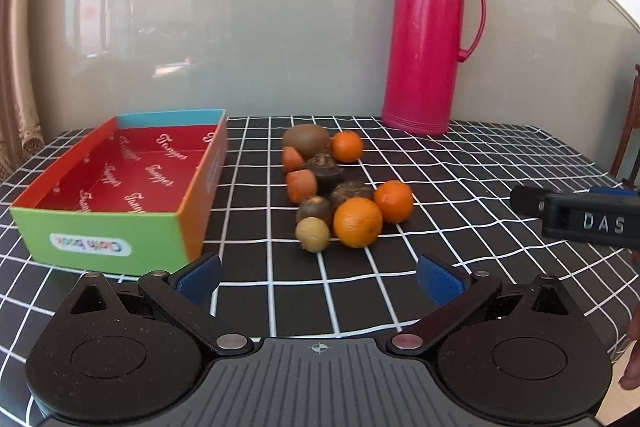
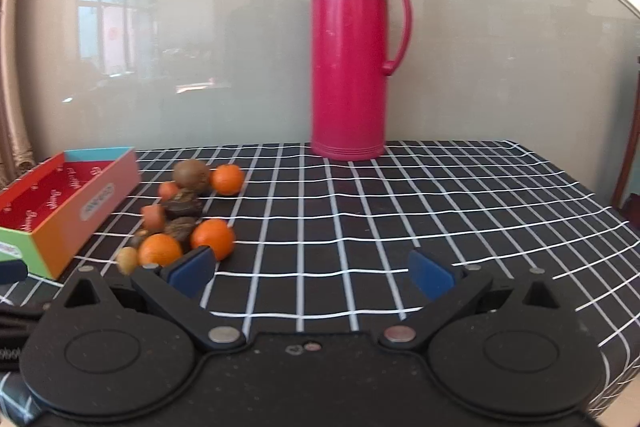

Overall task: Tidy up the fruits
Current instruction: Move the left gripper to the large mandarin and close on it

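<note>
A pile of fruit lies on the checked cloth: three oranges, the nearest one [image 1: 357, 222] in front, a kiwi [image 1: 306, 139] at the back, carrot pieces [image 1: 301, 185], dark brown round fruits [image 1: 324, 169] and a pale small fruit [image 1: 313, 234]. An empty open box with a red inside [image 1: 120, 163] stands left of the pile. My left gripper [image 1: 318, 277] is open and empty, just in front of the pile. My right gripper [image 2: 310, 273] is open and empty, to the right of the pile [image 2: 160, 249]; it also shows in the left wrist view [image 1: 576, 213].
A tall pink thermos jug [image 1: 430, 35] stands at the back right against a glossy grey wall. The table's right edge [image 2: 600, 203] drops off beside a wooden chair. A curtain hangs at the far left.
</note>
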Demonstrator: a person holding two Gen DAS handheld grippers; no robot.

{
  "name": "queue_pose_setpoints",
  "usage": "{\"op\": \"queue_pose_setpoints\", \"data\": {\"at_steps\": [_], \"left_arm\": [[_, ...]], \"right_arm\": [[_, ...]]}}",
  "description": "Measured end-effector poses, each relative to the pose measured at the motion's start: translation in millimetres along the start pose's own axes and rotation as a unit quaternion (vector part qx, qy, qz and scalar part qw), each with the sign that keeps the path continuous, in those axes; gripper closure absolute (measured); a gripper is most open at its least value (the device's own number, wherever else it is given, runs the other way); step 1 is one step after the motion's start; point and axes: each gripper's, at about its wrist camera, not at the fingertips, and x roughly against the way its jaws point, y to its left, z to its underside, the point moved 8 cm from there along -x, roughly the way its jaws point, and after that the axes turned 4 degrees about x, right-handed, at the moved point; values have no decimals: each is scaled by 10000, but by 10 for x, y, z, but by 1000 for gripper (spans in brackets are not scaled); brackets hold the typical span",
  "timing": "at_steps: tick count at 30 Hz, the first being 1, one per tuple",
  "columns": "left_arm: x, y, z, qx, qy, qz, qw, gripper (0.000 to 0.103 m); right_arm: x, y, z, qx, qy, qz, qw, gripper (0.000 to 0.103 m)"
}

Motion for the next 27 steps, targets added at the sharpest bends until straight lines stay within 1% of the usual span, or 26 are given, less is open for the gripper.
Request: {"op": "queue_pose_setpoints", "data": {"at_steps": [4, 5, 6, 7, 8, 9, 10, 13, 15, 18, 19, 20, 23, 27], "left_arm": [[-130, -142, -34, -45, 2, 8, 10000, 0], [-167, -163, -49, -34, -1, 5, 10000, 7], [-202, -183, -58, -34, 10, -1, 10000, 16], [-254, -191, -59, -33, 88, 4, 10000, 33], [-311, -196, -58, -4, 158, 35, 9999, 37], [-354, -199, -56, 23, 197, 39, 9998, 37], [-389, -212, -65, 28, 181, 3, 9998, 37], [-447, -282, -99, -25, 128, 48, 9999, 37], [-517, -315, -97, -47, 201, 65, 9998, 42], [-596, -351, -130, -102, 195, 47, 9997, 45], [-616, -361, -142, -147, 187, 29, 9997, 49], [-639, -379, -149, -223, 200, 0, 9996, 56], [-683, -430, -167, -338, 270, -58, 9990, 65], [-768, -442, -136, -378, 372, -93, 9986, 64]], "right_arm": [[-76, -218, -45, -210, 8, 290, 9994, 0], [-93, -272, -55, -258, 13, 376, 9990, 0], [-108, -331, -65, -305, 14, 467, 9984, 0], [-128, -380, -75, -343, 19, 536, 9980, 0], [-153, -421, -82, -383, 44, 600, 9975, 0], [-175, -454, -87, -417, 65, 646, 9970, 0], [-203, -484, -92, -453, 88, 689, 9966, 0], [-271, -541, -97, -558, 119, 731, 9957, 0], [-318, -554, -70, -587, 171, 727, 9955, 0], [-362, -558, -13, -583, 304, 696, 9954, 0], [-377, -545, -4, -566, 332, 706, 9953, 0], [-380, -546, -3, -556, 330, 713, 9954, 0], [-376, -557, -1, -557, 315, 728, 9953, 0], [-363, -594, 9, -560, 309, 743, 9952, 0]]}}
